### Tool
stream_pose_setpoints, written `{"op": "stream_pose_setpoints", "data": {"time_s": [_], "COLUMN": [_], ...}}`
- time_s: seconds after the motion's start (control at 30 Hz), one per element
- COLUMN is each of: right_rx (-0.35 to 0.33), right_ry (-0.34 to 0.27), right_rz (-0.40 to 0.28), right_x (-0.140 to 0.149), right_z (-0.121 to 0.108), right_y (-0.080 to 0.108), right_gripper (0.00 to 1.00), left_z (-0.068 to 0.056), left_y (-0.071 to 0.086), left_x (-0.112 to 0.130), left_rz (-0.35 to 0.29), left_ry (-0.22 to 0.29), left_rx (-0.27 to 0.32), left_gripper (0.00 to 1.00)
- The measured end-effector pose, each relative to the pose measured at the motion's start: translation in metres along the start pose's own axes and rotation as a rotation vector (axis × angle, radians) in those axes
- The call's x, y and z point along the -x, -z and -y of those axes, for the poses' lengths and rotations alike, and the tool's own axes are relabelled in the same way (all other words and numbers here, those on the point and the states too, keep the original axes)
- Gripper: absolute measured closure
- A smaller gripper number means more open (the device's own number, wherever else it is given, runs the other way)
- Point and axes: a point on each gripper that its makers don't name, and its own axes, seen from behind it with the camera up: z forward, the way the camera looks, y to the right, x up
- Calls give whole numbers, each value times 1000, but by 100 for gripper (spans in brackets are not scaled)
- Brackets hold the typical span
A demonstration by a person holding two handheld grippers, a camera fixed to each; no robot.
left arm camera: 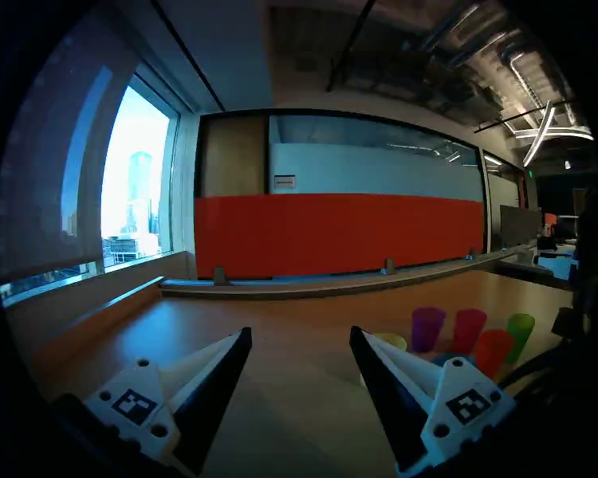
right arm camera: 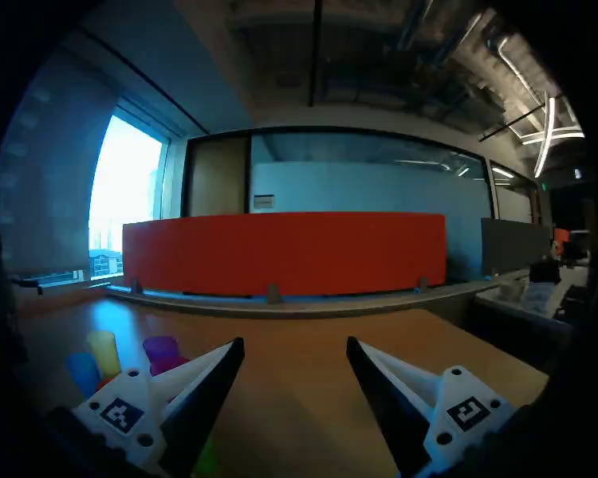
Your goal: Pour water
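Left gripper view: the left gripper (left arm camera: 300,333) hangs low over a wooden table (left arm camera: 299,422), its two fingers spread wide with nothing between them. A cluster of plastic cups stands upright on the table to the right of the right-hand finger, apart from it. A purple cup (left arm camera: 427,327), a pink cup (left arm camera: 468,327) and a green cup (left arm camera: 521,331) form the back row, and an orange cup (left arm camera: 493,350) stands in front of them. A yellow cup (left arm camera: 391,341) sits nearest the finger and is partly hidden by it. From this low angle the cups' insides are out of sight, so it cannot be told whether any holds water. Beyond the table runs an orange partition (left arm camera: 339,235), with a bright window (left arm camera: 135,199) at left.

Right gripper view: the right gripper (right arm camera: 294,342) is likewise released, fingers parted over bare tabletop. The cups lie to its left, near the left-hand finger: a blue cup (right arm camera: 82,370), the yellow cup (right arm camera: 104,350) and the purple cup (right arm camera: 162,350), all upright, their contents unseen.
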Motion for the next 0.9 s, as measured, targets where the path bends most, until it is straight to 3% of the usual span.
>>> {"op": "stream_pose_setpoints", "data": {"time_s": [0.3,0.57,0.9], "right_rx": [24,18,21], "right_ry": [5,19,43], "right_rz": [14,37,32], "right_x": [15,27,12], "right_z": [9,21,25], "right_y": [1,-1,-2], "right_gripper": [0,1,0], "left_z": [2,-2,0], "left_y": [-3,-10,-15], "left_x": [2,4,2], "left_rz": [-30,-37,-67], "left_ry": [40,24,31], "left_rx": [-9,-33,-82], "left_gripper": [9,9,9]}}
